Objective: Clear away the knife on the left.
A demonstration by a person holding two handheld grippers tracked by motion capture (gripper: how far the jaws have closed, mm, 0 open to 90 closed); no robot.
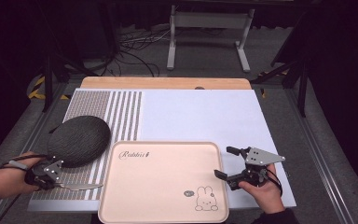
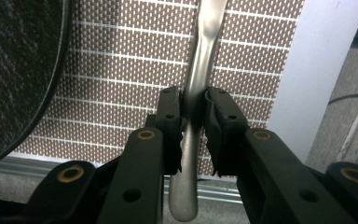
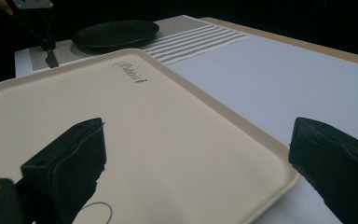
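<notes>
My left gripper point(image 2: 193, 133) clamped on slim silver metal utensil point(image 2: 200, 70) beside dark round plate point(image 1: 79, 140). Right gripper point(image 1: 227, 163) wide open, empty, at beige rectangular tray point(image 1: 163, 186) edge. Next, likely: carry utensil onto tray.

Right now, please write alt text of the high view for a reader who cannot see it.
A person's left gripper is shut on a metal utensil over a striped placemat, beside a dark round plate. The right gripper is open at the right edge of a cream tray printed with a rabbit, with nothing lying in it.
</notes>
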